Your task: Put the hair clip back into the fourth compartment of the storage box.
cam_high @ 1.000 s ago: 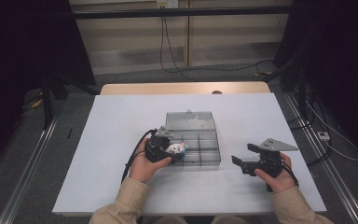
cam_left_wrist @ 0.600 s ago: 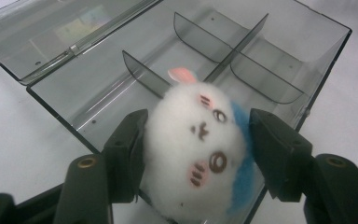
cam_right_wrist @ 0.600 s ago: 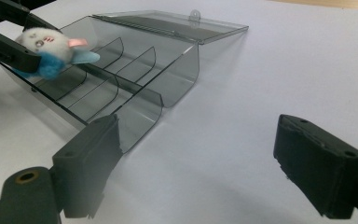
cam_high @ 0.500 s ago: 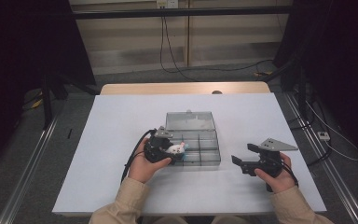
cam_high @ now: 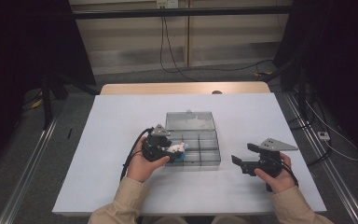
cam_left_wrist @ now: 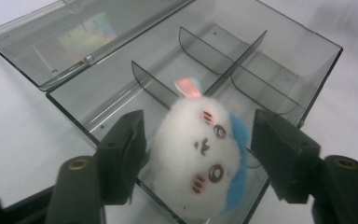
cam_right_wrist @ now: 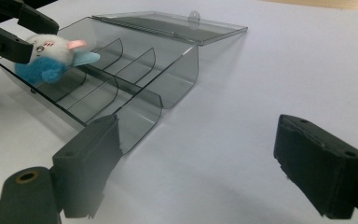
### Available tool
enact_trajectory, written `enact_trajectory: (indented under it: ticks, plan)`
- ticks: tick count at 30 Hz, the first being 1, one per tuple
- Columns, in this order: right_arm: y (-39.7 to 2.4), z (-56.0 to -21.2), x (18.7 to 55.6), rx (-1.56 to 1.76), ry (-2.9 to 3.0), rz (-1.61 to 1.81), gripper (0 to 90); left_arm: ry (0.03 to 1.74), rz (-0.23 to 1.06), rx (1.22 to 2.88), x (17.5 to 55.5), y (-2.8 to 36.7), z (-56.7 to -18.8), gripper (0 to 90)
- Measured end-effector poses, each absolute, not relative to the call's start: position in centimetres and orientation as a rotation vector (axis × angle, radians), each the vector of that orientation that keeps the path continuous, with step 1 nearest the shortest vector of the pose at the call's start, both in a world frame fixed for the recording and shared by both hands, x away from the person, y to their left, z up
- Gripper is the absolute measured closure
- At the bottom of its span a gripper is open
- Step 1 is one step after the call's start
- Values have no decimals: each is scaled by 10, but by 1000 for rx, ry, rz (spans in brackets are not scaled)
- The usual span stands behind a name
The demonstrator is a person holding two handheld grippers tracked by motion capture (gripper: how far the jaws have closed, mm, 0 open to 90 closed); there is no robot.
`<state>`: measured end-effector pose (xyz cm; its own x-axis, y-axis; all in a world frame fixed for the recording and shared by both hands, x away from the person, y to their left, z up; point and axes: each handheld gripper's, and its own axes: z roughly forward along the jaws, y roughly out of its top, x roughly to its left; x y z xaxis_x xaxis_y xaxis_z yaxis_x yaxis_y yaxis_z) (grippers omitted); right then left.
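Fluffy white-and-blue plush toy (cam_left_wrist: 200, 158) over clear grey plastic divided box (cam_high: 200, 154).
Left gripper (cam_left_wrist: 198, 154) jaws just opening, toy between, apparently unpinched; right gripper (cam_right_wrist: 214, 158) spread, empty.

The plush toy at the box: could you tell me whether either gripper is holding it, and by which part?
Neither holds it. The left gripper, jaws just opening, straddles the plush toy without pressing it; the right gripper is open.

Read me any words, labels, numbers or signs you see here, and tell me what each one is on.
None can be read.
Shiny iridescent patch on the clear box lid: too blurred to tell whether it bears any text.
Plush toy between the left gripper's jaws: a stitched face, no lettering.
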<state>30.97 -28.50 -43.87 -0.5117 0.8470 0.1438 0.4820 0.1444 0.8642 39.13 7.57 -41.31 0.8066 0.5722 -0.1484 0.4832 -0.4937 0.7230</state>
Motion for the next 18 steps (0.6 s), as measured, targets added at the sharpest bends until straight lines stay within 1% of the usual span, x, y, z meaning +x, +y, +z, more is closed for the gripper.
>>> enact_trajectory:
  ticks: [6, 7, 15, 17, 18]
  plan:
    - [-284, -438, 310, 1270, 2050, 1321, 142, 802, 157, 2149, 393, 80, -409, 270]
    - [-285, -438, 310, 1268, 2051, 1319, 141, 802, 143, 2141, 393, 81, -408, 259]
    - [-287, -437, 310, 1276, 2039, 1320, 140, 819, 171, 2105, 397, 84, -407, 239]
    - [-288, -436, 311, 1281, 2035, 1323, 140, 832, 195, 2114, 397, 84, -406, 220]
    - [-288, -436, 311, 1282, 2033, 1323, 140, 830, 185, 2110, 398, 85, -405, 207]
